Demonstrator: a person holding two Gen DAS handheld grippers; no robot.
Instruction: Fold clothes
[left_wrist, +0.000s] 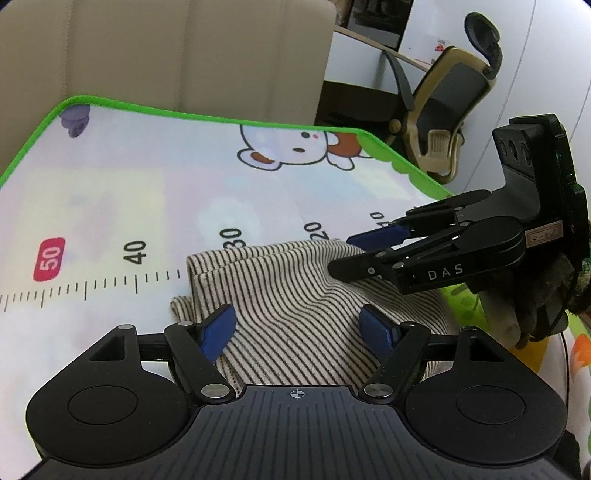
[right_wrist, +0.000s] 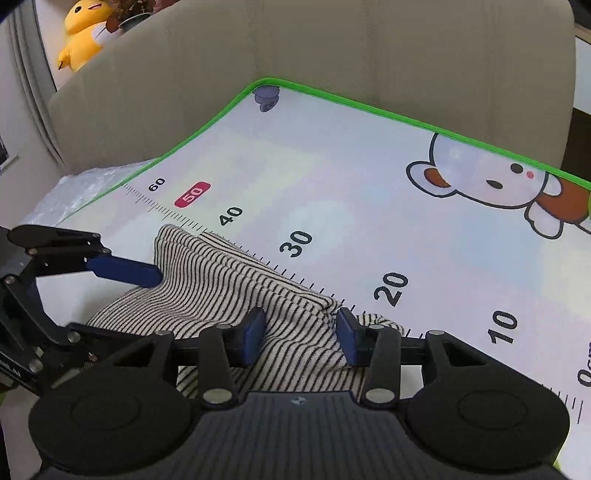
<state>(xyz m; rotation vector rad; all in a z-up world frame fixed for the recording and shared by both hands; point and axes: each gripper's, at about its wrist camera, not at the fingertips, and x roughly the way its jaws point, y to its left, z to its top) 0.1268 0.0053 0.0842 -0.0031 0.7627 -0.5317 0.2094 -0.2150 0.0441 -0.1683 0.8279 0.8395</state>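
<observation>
A cream garment with thin dark stripes (left_wrist: 288, 295) lies folded and bunched on the printed play mat (left_wrist: 147, 177), beside its ruler marks. My left gripper (left_wrist: 297, 328) is over the garment's near part. Its blue pads (left_wrist: 218, 328) stand wide apart and hold nothing. My right gripper (right_wrist: 300, 339) has its pads close in, and a raised bunch of the striped garment (right_wrist: 221, 288) is pinched between them. From the left wrist view, the right gripper (left_wrist: 351, 254) comes in from the right, and wrinkles run toward its tips. The left gripper's blue finger (right_wrist: 125, 271) touches the cloth's left edge.
The mat has a green border (right_wrist: 369, 107) and lies against a beige padded headboard (right_wrist: 332, 48). An office chair (left_wrist: 450, 110) stands beyond the mat's far right corner. A yellow plush toy (right_wrist: 83, 33) sits at the back left. Crinkled plastic (right_wrist: 85, 188) lies past the mat's left edge.
</observation>
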